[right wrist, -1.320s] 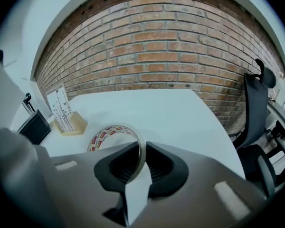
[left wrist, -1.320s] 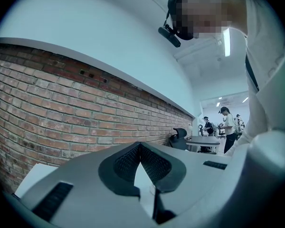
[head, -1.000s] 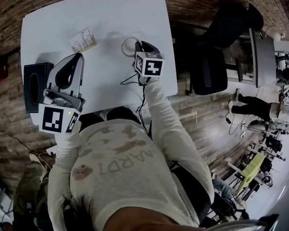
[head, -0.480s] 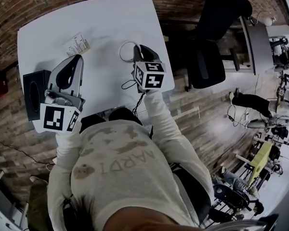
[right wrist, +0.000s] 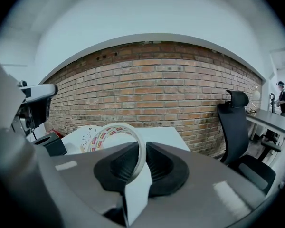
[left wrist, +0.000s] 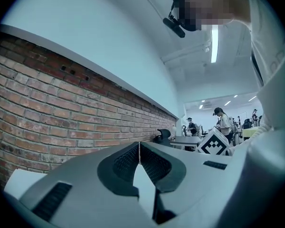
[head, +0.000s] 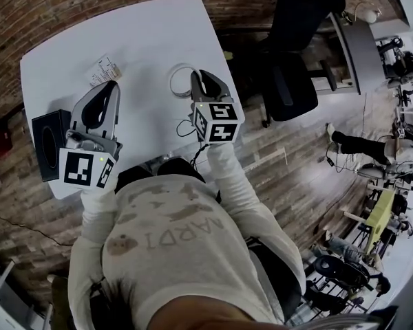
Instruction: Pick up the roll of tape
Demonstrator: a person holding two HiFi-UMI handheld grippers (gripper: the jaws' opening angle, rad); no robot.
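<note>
Tape roll [right wrist: 118, 126]: thin, light ring, probably easily squashed, best taken across its band. Right claw [right wrist: 139, 145] clamps that band, above the counter's [head: 144, 33] near right corner. Left claw [left wrist: 139, 144] closed, empty.

Bright, even overhead light; ceiling strip [left wrist: 213, 38] glares in the left gripper view. White table [head: 144, 40] nearly blown out, shadows soft. Strong fisheye bend, black vignette at corners. Near-lens tape [right wrist: 140, 154] slightly soft.

We find open room across the far half of the white table [head: 158, 33]; a black box [head: 47, 143] and a card [head: 103, 69] crowd its left, a chair [head: 299, 88] flanks its right.
</note>
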